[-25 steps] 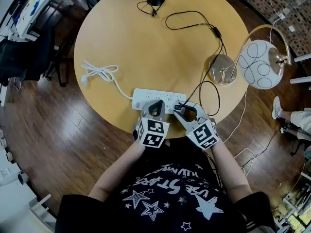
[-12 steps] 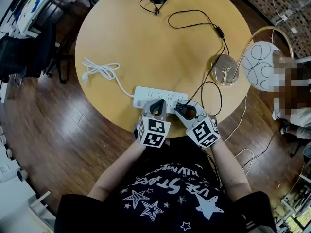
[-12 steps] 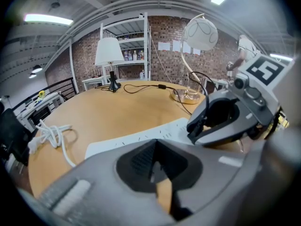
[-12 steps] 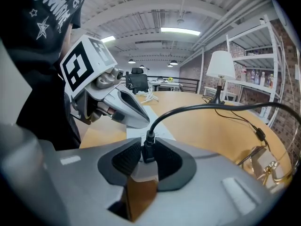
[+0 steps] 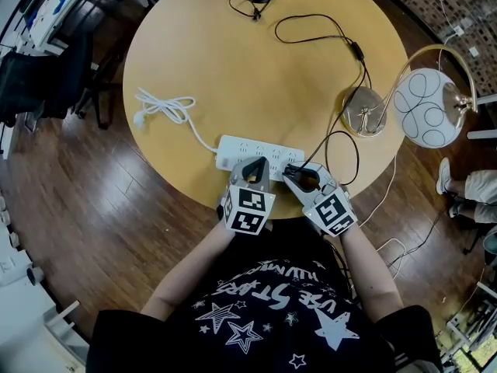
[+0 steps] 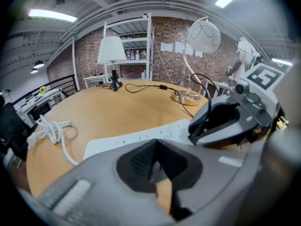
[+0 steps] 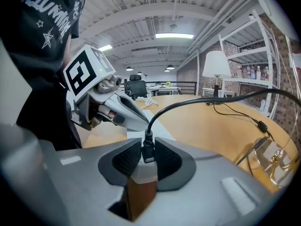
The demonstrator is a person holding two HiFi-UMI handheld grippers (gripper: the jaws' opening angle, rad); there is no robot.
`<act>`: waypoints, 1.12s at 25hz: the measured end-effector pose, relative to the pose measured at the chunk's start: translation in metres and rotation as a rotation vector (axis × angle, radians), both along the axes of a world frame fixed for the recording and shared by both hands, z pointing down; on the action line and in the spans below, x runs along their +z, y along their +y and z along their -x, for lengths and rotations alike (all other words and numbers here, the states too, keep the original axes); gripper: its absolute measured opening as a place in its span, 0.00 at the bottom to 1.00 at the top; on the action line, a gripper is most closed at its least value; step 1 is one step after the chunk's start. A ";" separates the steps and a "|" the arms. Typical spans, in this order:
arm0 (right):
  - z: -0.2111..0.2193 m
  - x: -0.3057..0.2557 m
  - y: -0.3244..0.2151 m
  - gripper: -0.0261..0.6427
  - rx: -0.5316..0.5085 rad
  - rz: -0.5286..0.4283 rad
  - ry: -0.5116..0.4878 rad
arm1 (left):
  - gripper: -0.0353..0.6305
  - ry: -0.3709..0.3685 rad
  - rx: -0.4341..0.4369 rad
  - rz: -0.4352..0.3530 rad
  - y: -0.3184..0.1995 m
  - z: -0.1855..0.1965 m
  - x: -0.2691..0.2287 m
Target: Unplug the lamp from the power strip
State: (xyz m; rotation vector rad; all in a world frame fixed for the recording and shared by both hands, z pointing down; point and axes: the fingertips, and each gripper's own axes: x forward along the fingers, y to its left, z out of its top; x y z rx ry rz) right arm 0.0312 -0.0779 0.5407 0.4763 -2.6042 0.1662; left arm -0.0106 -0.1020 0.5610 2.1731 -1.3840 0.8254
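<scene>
Plug (image 7: 147, 150) sits in the power strip (image 5: 237, 148) at the table (image 5: 233, 68) edge; my right claw (image 5: 293, 172) is closing onto it, left claw (image 6: 155, 145) pinched together. A crooked pull could drag the strip.

bright even light, ceiling tubes (image 7: 171, 35) glaring; fisheye edges dark, blurred

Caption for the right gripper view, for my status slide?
Right gripper closing its jaws on the black plug at the white power strip.

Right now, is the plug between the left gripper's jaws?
No, the plug sits between the right gripper's closing jaws; the left gripper's are together.
</scene>
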 end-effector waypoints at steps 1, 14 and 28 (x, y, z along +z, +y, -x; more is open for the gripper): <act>0.000 -0.001 0.000 0.17 0.001 -0.006 -0.003 | 0.06 0.001 -0.001 -0.001 0.000 0.000 0.000; 0.002 -0.003 0.006 0.17 -0.058 -0.165 0.157 | 0.06 -0.003 0.008 -0.003 0.001 0.000 0.000; -0.001 0.000 -0.003 0.15 0.042 0.114 0.084 | 0.06 0.015 0.044 0.002 0.001 -0.003 0.001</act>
